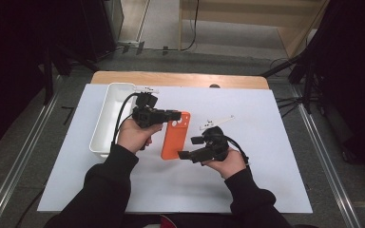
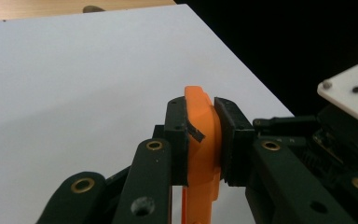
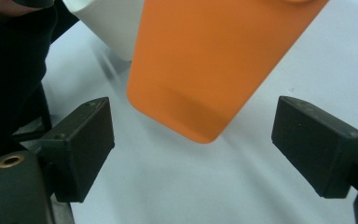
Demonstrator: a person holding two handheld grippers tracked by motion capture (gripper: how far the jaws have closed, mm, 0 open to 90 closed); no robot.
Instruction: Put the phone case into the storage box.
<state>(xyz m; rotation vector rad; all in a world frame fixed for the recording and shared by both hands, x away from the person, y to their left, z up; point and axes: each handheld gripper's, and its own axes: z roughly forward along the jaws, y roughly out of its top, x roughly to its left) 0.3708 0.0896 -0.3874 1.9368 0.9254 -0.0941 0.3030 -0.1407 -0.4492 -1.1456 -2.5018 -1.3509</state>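
Fingers [image 2: 177, 135] of the left gripper [image 1: 173, 115] are clamped on the top edge of the orange phone case [image 1: 176, 135], one pad on each face. Its far end sits near the middle of the white desk [image 1: 266, 156], just right of the white bin [image 1: 105, 118]. Over at the right gripper [image 1: 184, 148], the fingers [image 3: 81, 147] stand wide apart, with the case's lower rounded end ahead of them, untouched

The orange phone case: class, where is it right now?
In the high view the orange case sits mid-table, right of the white bin, its far end clamped in the left gripper and its near end by the open right gripper.
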